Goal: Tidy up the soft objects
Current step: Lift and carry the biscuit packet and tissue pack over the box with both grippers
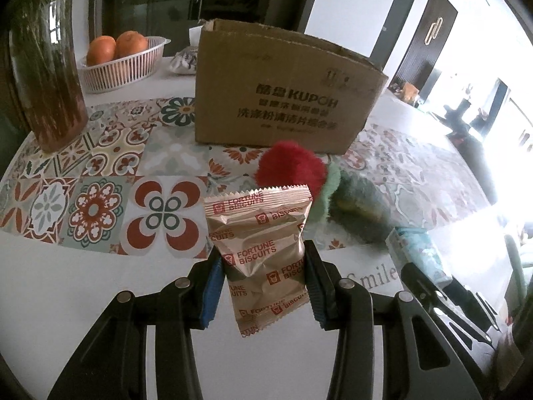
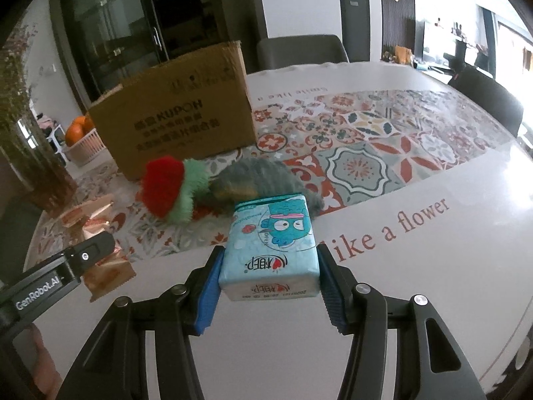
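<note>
My left gripper (image 1: 263,266) is shut on a tan Fortune Biscuits packet (image 1: 263,250) and holds it above the table. My right gripper (image 2: 268,266) is shut on a light blue tissue pack (image 2: 271,246) with a cartoon fish print. A red and green plush (image 1: 293,166) (image 2: 170,186) lies on the patterned mat, with a grey-green plush (image 1: 359,206) (image 2: 256,176) beside it. An open cardboard box (image 1: 283,90) (image 2: 176,113) stands behind them. The tissue pack also shows at the right of the left wrist view (image 1: 419,253), and the biscuit packet at the left of the right wrist view (image 2: 100,233).
A white basket with oranges (image 1: 123,63) (image 2: 83,143) stands at the back left. A tall glass vase with dried stems (image 1: 46,76) (image 2: 30,153) stands at the left. A wrapped bundle (image 1: 183,60) lies behind the box. Chairs (image 2: 299,50) stand past the table's far edge.
</note>
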A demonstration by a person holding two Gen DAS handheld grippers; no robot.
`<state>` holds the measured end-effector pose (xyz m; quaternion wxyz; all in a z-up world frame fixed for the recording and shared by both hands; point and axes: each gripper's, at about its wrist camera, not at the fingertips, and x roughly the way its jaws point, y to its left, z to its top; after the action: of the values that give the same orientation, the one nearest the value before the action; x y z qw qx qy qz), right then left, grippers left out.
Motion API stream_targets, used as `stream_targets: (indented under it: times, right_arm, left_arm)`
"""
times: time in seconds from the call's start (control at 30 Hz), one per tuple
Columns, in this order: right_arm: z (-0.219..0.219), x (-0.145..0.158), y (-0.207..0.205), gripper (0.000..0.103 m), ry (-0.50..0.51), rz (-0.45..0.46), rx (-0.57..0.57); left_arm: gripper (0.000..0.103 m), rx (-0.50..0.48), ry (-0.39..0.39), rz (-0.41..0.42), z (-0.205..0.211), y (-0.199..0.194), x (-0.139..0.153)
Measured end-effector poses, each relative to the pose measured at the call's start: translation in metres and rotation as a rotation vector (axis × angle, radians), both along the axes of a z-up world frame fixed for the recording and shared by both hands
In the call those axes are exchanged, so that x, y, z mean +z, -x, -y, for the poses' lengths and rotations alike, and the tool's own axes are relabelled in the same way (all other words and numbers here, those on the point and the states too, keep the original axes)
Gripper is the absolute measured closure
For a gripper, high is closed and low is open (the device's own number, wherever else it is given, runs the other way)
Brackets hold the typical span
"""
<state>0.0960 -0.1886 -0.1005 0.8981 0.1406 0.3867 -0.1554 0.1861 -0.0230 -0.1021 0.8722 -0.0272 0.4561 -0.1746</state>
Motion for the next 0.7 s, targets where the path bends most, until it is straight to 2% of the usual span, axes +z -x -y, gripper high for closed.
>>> stream_targets:
  times: [0.4,0.7]
  right_arm:
    - [-0.008,0.031,0.007,0.049,0.052,0.096,0.021]
    - [-0.005,0.052,-0.005,0.049,0.072,0.171,0.035]
  left_arm:
    - [0.059,-0.008,0.017,0.067,-0.005,0.01,0.026]
    - [0.059,-0.017,0.03,0.129,-0.003,0.0,0.049]
